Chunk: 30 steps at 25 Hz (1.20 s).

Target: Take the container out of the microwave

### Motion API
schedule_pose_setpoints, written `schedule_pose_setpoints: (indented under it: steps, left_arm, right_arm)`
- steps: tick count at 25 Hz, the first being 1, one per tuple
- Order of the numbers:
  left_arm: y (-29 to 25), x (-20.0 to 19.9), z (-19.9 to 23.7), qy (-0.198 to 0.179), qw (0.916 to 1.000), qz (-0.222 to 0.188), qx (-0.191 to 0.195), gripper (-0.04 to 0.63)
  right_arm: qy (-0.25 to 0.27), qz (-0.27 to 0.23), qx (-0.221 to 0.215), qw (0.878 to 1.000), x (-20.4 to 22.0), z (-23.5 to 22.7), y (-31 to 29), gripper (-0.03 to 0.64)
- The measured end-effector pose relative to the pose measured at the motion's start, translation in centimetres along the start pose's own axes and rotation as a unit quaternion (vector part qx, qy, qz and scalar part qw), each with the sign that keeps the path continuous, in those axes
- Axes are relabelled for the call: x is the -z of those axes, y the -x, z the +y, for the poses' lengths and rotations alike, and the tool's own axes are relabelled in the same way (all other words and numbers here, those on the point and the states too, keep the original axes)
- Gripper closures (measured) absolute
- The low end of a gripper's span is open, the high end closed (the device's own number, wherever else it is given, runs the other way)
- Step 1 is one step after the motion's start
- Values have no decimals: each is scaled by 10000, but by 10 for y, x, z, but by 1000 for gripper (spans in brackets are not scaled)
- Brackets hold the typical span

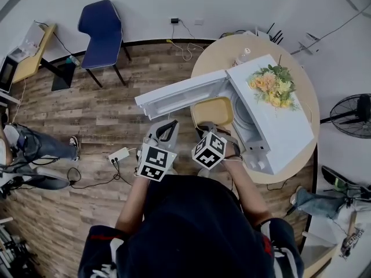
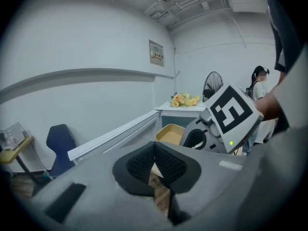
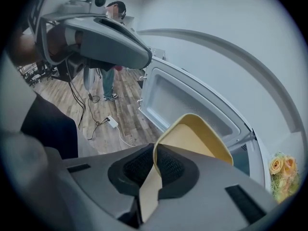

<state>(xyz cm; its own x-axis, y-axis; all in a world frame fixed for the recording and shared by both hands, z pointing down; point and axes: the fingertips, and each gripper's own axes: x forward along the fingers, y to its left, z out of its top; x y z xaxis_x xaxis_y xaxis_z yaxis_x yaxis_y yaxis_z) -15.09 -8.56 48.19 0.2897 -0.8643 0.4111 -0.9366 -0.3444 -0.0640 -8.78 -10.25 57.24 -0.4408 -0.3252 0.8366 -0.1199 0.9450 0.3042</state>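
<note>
The white microwave (image 1: 277, 123) stands on a round table (image 1: 215, 50) with its door (image 1: 181, 95) swung wide open to the left. A yellow container (image 1: 212, 111) hangs in front of the open cavity, over the table's edge. My right gripper (image 1: 212, 131) is shut on its near rim. In the right gripper view the rim (image 3: 155, 163) is pinched between the black pads and the container (image 3: 196, 137) tilts up toward the door (image 3: 185, 102). My left gripper (image 1: 166, 132) is just left of it, shut and empty (image 2: 155, 159). From there the container (image 2: 170, 134) shows beside the right gripper's marker cube (image 2: 231, 113).
A bunch of flowers (image 1: 273, 84) lies on top of the microwave. A blue chair (image 1: 103, 25) stands at the back left, a fan (image 1: 353, 116) at the right. A power strip (image 1: 119, 154) with cables lies on the wood floor. Seated people are at both sides (image 1: 32, 146).
</note>
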Motion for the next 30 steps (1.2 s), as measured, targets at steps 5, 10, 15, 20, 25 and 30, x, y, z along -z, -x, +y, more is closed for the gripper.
schedule_pose_setpoints:
  steps: [5,10,15,20,25,30]
  left_arm:
    - [0,-1,3,56,10000,-27,-67,580]
    - [0,-3,4,65,9999,-35,-78,580]
    - [-1,-1,4,72,9999,-35,-89,580]
    - [2,-6,4,79,9998,-148,-86,580]
    - [4,-8,6,86,9998,-177,-107,580]
    - [7,-10,6,59,9997,-187,-130,580]
  right_arm:
    - [212,46,40,9998,1,-1,-2,591]
    - [248,52,46,9997,1,-1,-3,591]
    - [237,43,37,9997,2,-2,-4,591]
    - [230,60,20,9997,2,-1,-4,591]
    - [247,82,-9,9997,3,1,-4,591]
    - [254,80,-35,9996,3,3,-3,591]
